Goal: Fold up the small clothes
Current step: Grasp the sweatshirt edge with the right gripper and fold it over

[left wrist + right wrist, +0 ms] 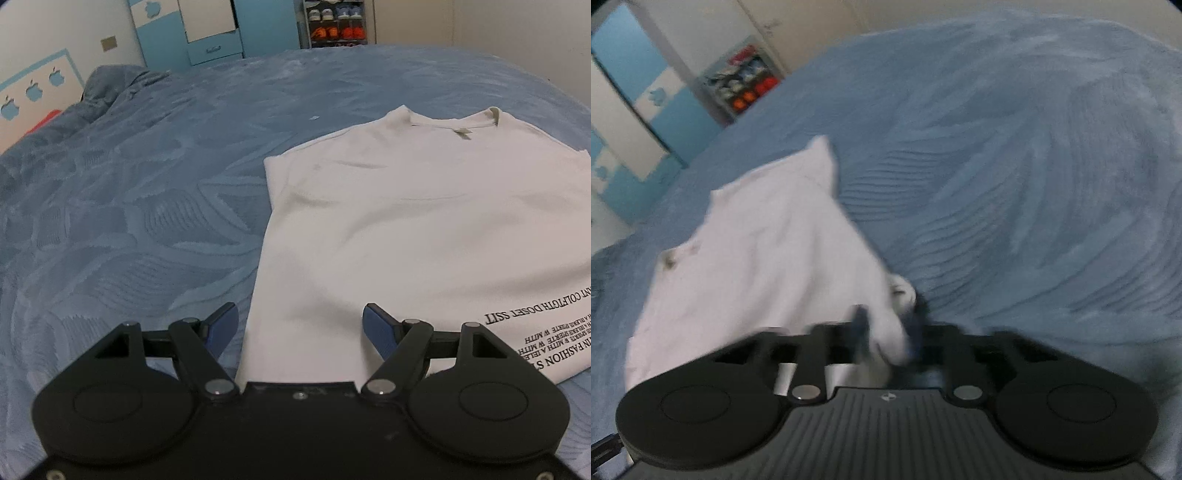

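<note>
In the left wrist view, a crumpled blue blanket (110,92) lay bunched at the far left of the bed, against a white wall with blue apple shapes. The blue textured bedspread (129,221) covered the bed. Beyond the bed stood a blue and white wardrobe (210,33) and, to its right, a shoe rack (336,24) holding several pairs.

The left gripper (300,325) was held low and roughly level over the near edge of the bed, pointing along the white T-shirt (424,221). Its blue-padded fingers (223,325) stood wide apart, holding nothing, the left one over bedspread and the right one over shirt fabric. The T-shirt lay flat on the bedspread, right of centre, collar at the far end, with black printed lettering (546,339) near its hem at the right edge.

In the right wrist view, heavily blurred, the right gripper (886,328) was tilted, the bed line running diagonally across the frame. Its fingers were drawn close together with white shirt fabric (757,258) pinched between them, a fold bunched at the tips. The rest of the shirt spread away to the left of the gripper over the bedspread (1034,184).
</note>
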A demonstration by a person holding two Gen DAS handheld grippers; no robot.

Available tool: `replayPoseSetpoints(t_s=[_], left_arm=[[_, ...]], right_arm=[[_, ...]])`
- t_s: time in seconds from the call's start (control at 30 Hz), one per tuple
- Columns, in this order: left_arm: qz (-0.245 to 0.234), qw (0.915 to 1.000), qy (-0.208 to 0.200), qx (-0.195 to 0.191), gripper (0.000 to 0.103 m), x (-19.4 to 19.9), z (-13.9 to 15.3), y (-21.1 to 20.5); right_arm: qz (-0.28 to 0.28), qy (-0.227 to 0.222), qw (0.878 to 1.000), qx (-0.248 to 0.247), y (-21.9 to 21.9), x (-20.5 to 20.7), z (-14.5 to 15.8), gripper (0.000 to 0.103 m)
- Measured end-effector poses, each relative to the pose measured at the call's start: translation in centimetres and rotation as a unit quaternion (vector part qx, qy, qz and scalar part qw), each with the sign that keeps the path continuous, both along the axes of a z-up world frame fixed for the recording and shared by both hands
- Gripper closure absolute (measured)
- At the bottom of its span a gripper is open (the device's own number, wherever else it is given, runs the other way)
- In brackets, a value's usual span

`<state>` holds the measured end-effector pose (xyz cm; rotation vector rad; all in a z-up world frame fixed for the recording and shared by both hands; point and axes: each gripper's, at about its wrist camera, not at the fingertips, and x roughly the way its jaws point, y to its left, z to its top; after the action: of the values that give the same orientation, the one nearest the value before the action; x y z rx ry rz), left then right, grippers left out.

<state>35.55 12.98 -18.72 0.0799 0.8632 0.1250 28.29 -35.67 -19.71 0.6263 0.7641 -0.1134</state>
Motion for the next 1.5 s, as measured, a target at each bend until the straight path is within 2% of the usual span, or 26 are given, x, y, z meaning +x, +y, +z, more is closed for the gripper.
replayPoseSetpoints(t_s=[0.17,0.33,0.6,0.73,0.83,0.9,0.97,1.0,1.1,1.33,1.5], left_arm=[[0.014,0.9997,0.001,-0.018,0.027,0.3,-0.3,0.5],[0.004,0.9997,-0.003,-0.023,0.027,0.5,-0.2,0.5],[-0.007,0.9987,0.005,-0.051,0.027,0.5,-0.9,2.2],[-0.011,0.9990,0.001,-0.044,0.027,0.4,-0.9,3.8],[0.012,0.9984,-0.010,-0.054,0.027,0.2,-0.7,5.7],[0.039,0.9953,-0.016,-0.087,0.027,-0.3,-0.5,7.4],[0.040,0.9922,-0.011,-0.117,0.027,-0.4,-0.6,8.6],[0.037,0.9921,-0.011,-0.119,0.027,-0.5,-0.7,9.2],[0.047,0.9938,-0.025,-0.097,0.027,-1.0,-0.8,10.3],[0.055,0.9943,-0.024,-0.088,0.027,-1.0,-0.6,12.9],[0.064,0.9943,-0.021,-0.082,0.027,-1.3,-0.6,14.4]], right_arm=[[0.003,-0.027,1.000,0.000,0.9,-0.3,1.0,0.090],[0.026,-0.090,0.996,0.003,3.6,0.1,3.5,0.090],[0.090,-0.148,0.985,-0.003,12.5,3.9,7.6,0.090],[0.123,-0.160,0.979,0.003,17.2,6.0,9.0,0.091],[0.163,-0.170,0.972,-0.005,20.9,6.8,10.3,0.091],[0.186,-0.168,0.968,-0.008,23.5,7.4,10.8,0.091],[0.207,-0.157,0.966,-0.015,26.1,8.2,10.9,0.091],[0.217,-0.152,0.964,-0.013,27.2,8.4,10.7,0.091],[0.249,-0.152,0.956,-0.007,30.0,8.0,10.8,0.091],[0.326,-0.145,0.934,-0.007,33.5,4.6,11.1,0.091],[0.358,-0.086,0.928,-0.062,35.0,3.1,6.9,0.091]])
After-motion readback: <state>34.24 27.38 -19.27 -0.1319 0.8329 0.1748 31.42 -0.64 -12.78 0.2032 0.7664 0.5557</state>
